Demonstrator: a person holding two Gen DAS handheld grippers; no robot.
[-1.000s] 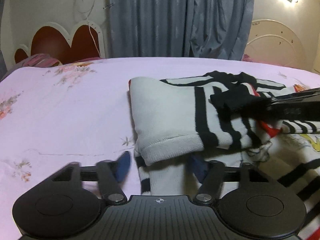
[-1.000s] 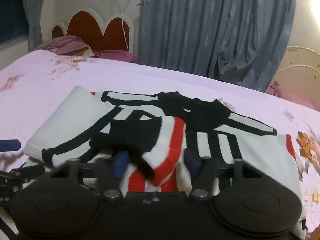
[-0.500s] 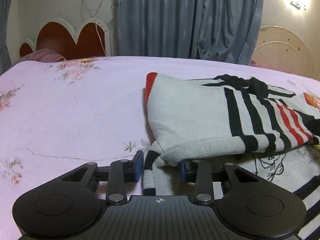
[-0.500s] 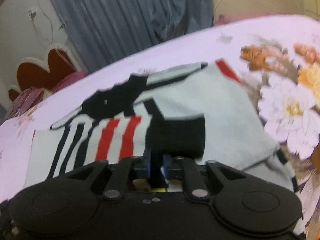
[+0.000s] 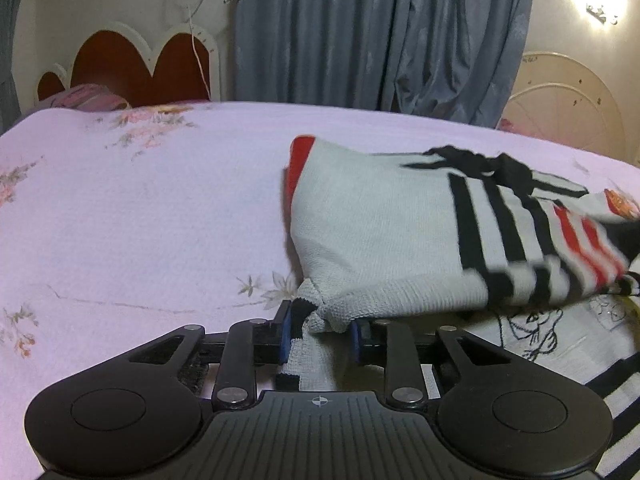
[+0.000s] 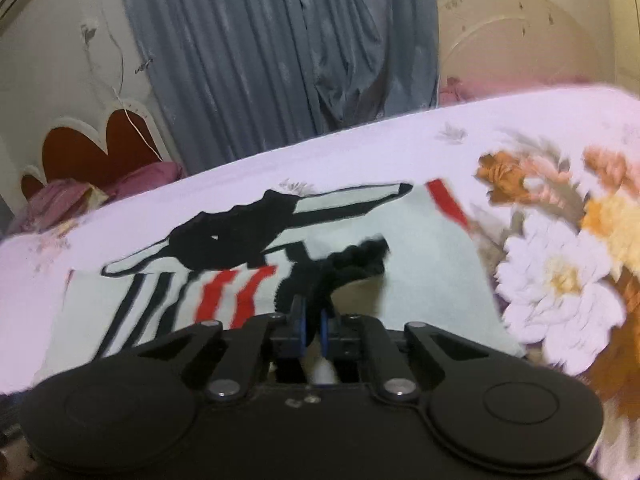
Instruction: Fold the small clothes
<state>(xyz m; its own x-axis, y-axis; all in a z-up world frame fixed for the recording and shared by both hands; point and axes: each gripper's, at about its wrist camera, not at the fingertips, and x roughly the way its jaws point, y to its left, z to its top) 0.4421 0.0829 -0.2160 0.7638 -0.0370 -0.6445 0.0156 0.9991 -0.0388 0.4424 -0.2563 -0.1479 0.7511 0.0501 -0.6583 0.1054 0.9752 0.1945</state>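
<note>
Knit sweater (image 5: 380, 232), white, black/red stripes, on floral bed sheet (image 5: 140, 220). Left hand-held gripper (image 5: 320, 330) closing on bunched ribbed hem; right hand-held gripper (image 6: 314, 326) clamped on black cuff (image 6: 352, 262).

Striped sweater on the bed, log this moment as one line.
left claw: closing on striped sweater hem | right claw: shut on black cuff | surface: floral bedsheet

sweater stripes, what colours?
Black and red stripes on a pale grey-white knit sweater, with a black collar. Clearest in the left wrist view.
</note>
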